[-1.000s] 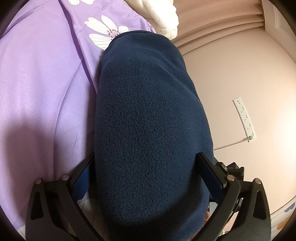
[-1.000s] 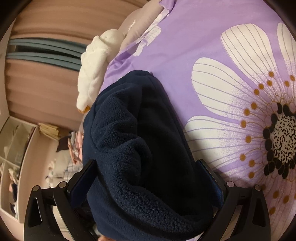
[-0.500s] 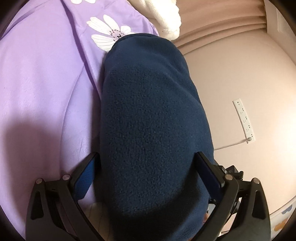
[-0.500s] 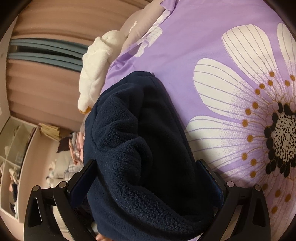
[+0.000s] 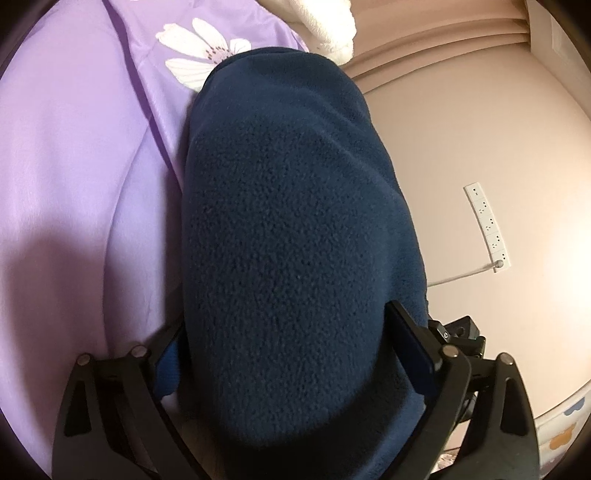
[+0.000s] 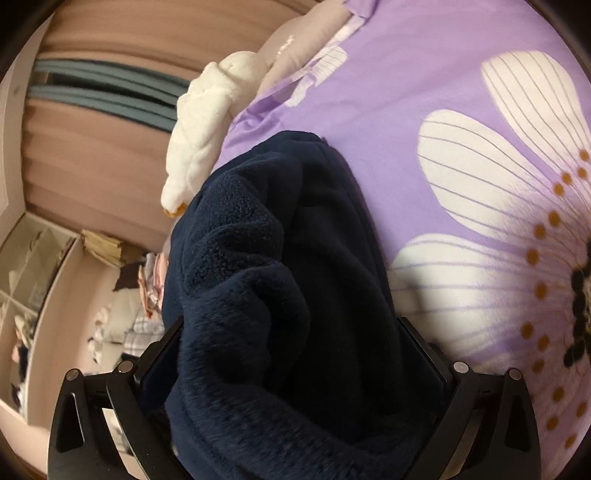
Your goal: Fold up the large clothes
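Observation:
A navy fleece garment (image 5: 295,240) fills the middle of the left wrist view, bunched between the fingers of my left gripper (image 5: 284,339), which is shut on it. In the right wrist view the same navy fleece (image 6: 280,295) lies in thick folds between the fingers of my right gripper (image 6: 291,350), also shut on it. The far end of the fleece rests on a purple bedsheet with large white flowers (image 6: 461,129). The fingertips are hidden by fabric in both views.
A white plush toy (image 6: 199,122) lies at the bed's edge beyond the fleece, also in the left wrist view (image 5: 325,22). A power strip (image 5: 487,229) lies on the pink floor. Curtains (image 6: 96,155), shelves and piled clothes (image 6: 122,325) stand left.
Both grippers keep hold of the fleece. The left view has shifted a little, showing more of the flower print and plush toy above the fleece. The right view shifted slightly.

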The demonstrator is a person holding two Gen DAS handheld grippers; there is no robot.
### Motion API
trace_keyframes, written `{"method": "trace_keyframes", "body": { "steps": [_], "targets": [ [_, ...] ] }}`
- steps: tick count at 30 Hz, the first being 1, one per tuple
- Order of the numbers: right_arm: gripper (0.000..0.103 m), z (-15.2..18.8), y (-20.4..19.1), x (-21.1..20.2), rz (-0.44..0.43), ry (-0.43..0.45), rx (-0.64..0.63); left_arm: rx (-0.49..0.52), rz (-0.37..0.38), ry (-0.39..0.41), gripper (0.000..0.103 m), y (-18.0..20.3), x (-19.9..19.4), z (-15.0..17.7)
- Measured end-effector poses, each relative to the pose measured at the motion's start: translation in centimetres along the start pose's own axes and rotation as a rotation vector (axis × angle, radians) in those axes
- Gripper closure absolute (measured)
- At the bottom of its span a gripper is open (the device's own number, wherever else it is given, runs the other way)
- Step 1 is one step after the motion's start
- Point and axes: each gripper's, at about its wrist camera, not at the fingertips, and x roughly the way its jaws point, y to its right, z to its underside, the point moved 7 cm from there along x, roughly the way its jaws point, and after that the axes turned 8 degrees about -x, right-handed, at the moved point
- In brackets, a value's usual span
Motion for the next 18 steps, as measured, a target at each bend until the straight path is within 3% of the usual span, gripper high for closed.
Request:
{"method": "trace_keyframes", "body": {
  "steps": [18],
  "targets": [
    [0.003,0.26,-0.25,0.09,0.040,0.043,-0.020,0.023,-0.014,0.050,0.009,-0.04,0.03,0.68]
  ]
}}
